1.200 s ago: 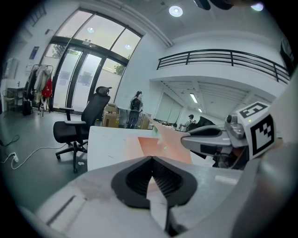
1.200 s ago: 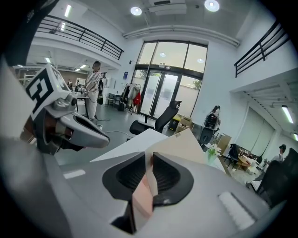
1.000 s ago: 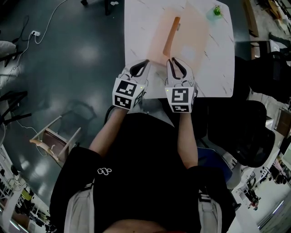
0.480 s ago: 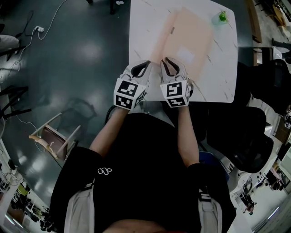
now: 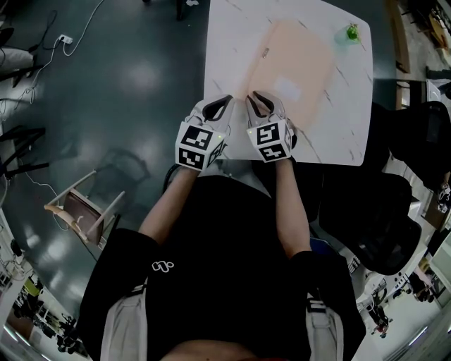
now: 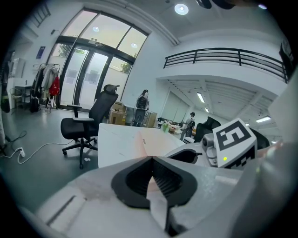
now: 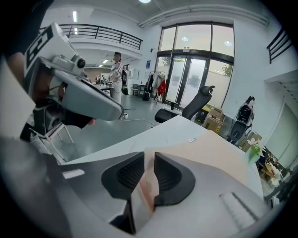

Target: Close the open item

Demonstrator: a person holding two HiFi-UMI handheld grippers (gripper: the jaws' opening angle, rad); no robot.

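Around you lies a dark, glossy floor (image 5: pixel 127 92) that throws back pale patches of light, with a corded power strip (image 5: pixel 65 38) at its far left. The white, faintly veined tabletop (image 5: pixel 225 42) stands ahead of you. A wood-framed chair (image 5: pixel 84 211) sits to your left and black office chairs (image 5: pixel 384 211) to your right. Tall glazed doors (image 7: pixel 195 60) let in daylight, and a coat rack (image 6: pixel 46 88) stands beside them. A black-railed balcony (image 6: pixel 228 58) runs along the white wall under a round ceiling lamp (image 6: pixel 181 8).
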